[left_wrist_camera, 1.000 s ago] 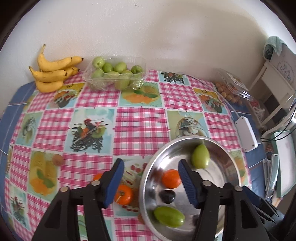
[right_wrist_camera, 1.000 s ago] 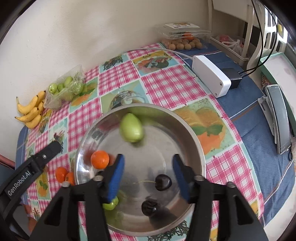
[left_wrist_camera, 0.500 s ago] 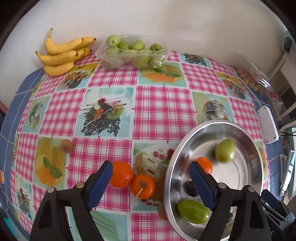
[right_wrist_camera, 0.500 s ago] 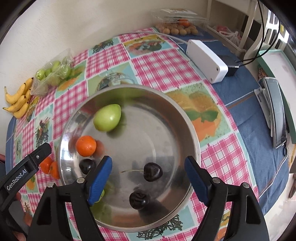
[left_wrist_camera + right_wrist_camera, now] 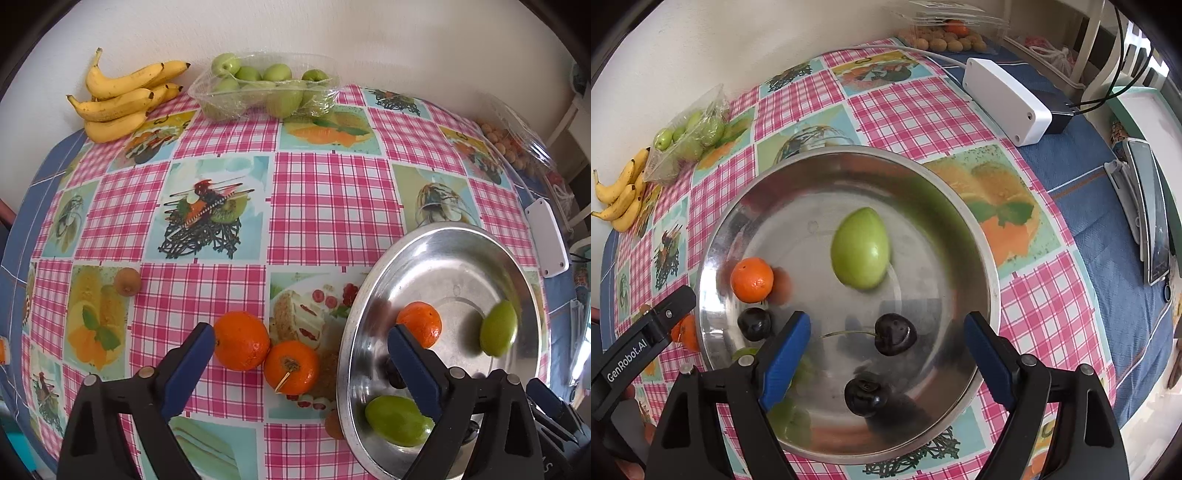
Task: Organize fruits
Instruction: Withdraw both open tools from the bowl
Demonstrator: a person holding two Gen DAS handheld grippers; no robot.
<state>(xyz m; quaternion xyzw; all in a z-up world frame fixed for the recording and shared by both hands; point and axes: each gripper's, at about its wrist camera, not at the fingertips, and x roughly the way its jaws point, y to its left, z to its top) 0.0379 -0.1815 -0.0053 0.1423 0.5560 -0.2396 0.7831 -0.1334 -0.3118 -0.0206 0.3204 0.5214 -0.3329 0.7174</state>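
left gripper (image 5: 301,363) spread wide and just been opening, two oranges (image 5: 242,345) on the tablecloth between its jaws, untouched, right gripper (image 5: 886,352) likewise spread over steel bowl (image 5: 982,258), green fruit (image 5: 860,253) near centre, stemmed cherry (image 5: 895,334) around 6 o'clock, probably another cherry (image 5: 865,394) below it

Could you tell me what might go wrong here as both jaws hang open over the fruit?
The two oranges touch, so closing on one may roll the other away. The left gripper, jaws just opened, has one finger over the steel bowl's rim and could knock it. Under the right gripper, the stemmed cherry could slide on bare metal.
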